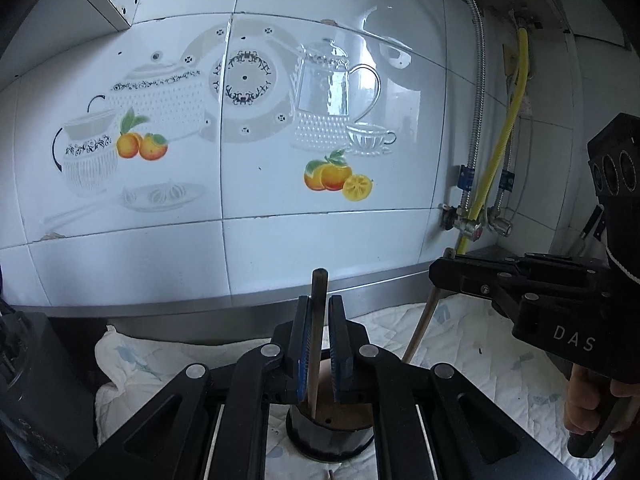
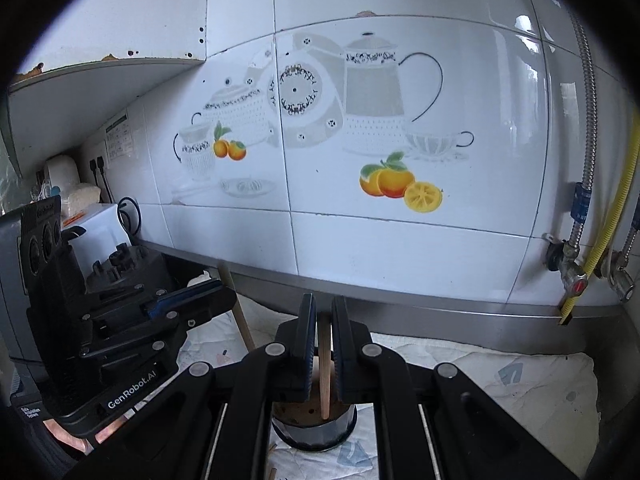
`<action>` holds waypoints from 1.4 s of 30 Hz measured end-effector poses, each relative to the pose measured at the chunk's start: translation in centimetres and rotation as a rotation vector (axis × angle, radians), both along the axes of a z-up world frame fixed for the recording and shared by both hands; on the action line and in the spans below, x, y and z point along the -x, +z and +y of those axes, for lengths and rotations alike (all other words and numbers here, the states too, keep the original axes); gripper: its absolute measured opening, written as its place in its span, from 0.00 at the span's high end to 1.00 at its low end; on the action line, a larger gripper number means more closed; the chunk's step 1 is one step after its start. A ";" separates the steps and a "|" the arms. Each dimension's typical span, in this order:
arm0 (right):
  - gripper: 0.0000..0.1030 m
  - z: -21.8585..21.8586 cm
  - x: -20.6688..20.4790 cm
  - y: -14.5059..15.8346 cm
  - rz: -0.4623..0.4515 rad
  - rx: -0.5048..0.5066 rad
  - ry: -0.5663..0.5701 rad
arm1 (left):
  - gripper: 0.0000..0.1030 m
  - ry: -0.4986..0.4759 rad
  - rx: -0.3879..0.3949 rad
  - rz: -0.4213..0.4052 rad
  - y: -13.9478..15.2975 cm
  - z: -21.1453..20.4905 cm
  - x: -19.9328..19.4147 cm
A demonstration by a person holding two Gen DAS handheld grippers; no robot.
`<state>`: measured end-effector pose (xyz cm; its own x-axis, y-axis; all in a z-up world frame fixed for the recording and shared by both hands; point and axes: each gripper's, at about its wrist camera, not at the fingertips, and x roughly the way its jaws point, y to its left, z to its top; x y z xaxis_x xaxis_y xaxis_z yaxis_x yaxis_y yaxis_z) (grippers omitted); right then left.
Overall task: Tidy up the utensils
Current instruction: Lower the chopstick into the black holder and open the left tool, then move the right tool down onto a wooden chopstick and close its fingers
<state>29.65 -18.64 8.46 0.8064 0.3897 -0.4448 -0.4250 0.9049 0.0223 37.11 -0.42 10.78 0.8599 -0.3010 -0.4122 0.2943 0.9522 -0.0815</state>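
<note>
Scene: kitchen table covered by a white quilted cloth (image 1: 460, 364), backed by a glossy white tiled wall (image 1: 280, 236) printed with teapots and oranges.

Left gripper: the left gripper (image 1: 319, 344) is clamped on a dark-topped wooden stick (image 1: 318, 320), which stands nearly upright between its blue-lined pads.

Left stick: its lower end reaches down into a round dark holder (image 1: 328, 436) standing on the cloth; its top rises above the fingertips.

Right gripper: the right gripper (image 2: 320, 344) is clamped on a paler wooden stick (image 2: 325, 376), also nearly upright.

Right stick: its lower end rests inside the same holder (image 2: 316, 428), against a brown inner surface with small holes.

Seen from the other side: in the left wrist view the right gripper (image 1: 444, 270) enters from the right and pinches a light wooden stick (image 1: 422, 326) that slants down toward the holder; a bare hand (image 1: 592, 404) grips its handle.

Left device in right view: the left gripper (image 2: 216, 292) comes in from the left and holds a pale stick (image 2: 240, 316) leaning down toward the holder.

Surroundings: a yellow hose (image 1: 502, 148) and a metal hose (image 1: 476, 100) run down the wall at the right to a valve (image 1: 474, 228); a white appliance (image 2: 100, 232) sits at the far left.
</note>
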 end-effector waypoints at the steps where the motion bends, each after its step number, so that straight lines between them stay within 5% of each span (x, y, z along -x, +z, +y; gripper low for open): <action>1: 0.89 -0.1 0.0 -0.1 0.004 0.004 -0.005 | 0.77 -0.005 -0.001 0.006 0.0 0.0 0.2; 3: 0.78 -0.3 0.2 -0.3 0.008 0.012 -0.013 | 0.41 -0.003 -0.012 0.006 0.1 -0.1 0.7; 4: 0.72 -0.5 0.4 -0.3 0.007 0.010 -0.016 | 0.38 0.000 -0.014 0.001 0.2 -0.2 1.1; 6: 0.59 -0.8 0.9 -0.1 -0.008 0.011 -0.028 | 0.38 0.002 -0.025 -0.005 0.5 -0.2 2.0; 21: 0.50 -3.9 9.0 -1.0 0.017 -0.004 -0.038 | 0.34 0.041 -0.099 0.043 -0.1 0.5 12.2; 29: 0.49 -5.3 13.9 -4.2 0.070 -0.025 -0.036 | 0.34 0.035 -0.122 0.097 -3.1 0.3 18.1; 42: 0.49 -6.5 20.3 -10.1 0.166 0.007 -0.036 | 0.34 0.044 -0.055 0.217 -9.4 0.4 23.7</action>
<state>9.35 -25.16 -1.62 0.7349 0.3581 -0.5759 -0.3830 0.9200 0.0832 13.37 -0.01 1.39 0.7609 -0.2371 -0.6039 0.2332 0.9686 -0.0864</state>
